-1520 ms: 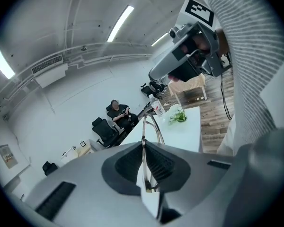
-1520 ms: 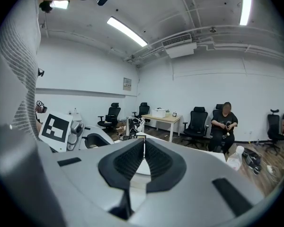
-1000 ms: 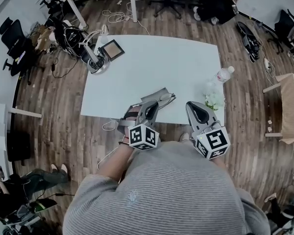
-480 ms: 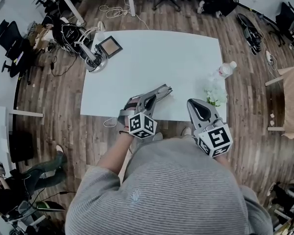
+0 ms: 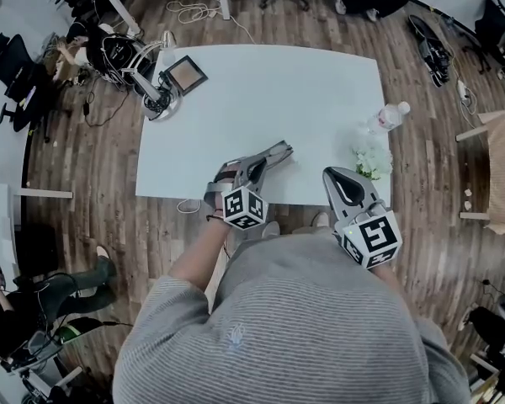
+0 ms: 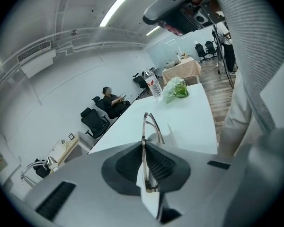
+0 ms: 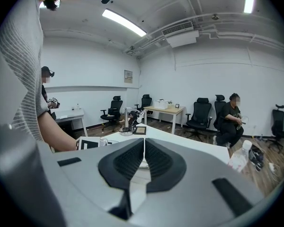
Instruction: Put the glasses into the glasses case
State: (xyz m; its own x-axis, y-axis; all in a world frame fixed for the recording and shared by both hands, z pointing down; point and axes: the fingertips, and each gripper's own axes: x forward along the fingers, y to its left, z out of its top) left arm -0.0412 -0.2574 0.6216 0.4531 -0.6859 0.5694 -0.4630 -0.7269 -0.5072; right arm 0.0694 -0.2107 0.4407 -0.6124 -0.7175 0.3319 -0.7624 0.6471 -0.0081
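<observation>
Thin metal-framed glasses (image 6: 149,125) stick forward out of my left gripper (image 6: 143,148), which is shut on them edge-on. In the head view the left gripper (image 5: 263,162) hangs over the front edge of the white table (image 5: 261,99), with the glasses (image 5: 279,151) reaching out over the tabletop. My right gripper (image 5: 333,176) is at the table's front right corner. Its jaws (image 7: 143,145) are shut with nothing between them. I cannot make out a glasses case in any view.
A water bottle (image 5: 389,116) and a small bunch of white flowers (image 5: 371,160) stand at the table's right edge. A framed picture (image 5: 183,74) and a desk lamp (image 5: 156,99) occupy the far left corner. Office chairs, cables and seated people surround the table.
My left gripper has sunk toward the tabletop with the glasses still in it. The right gripper has stayed where it was.
</observation>
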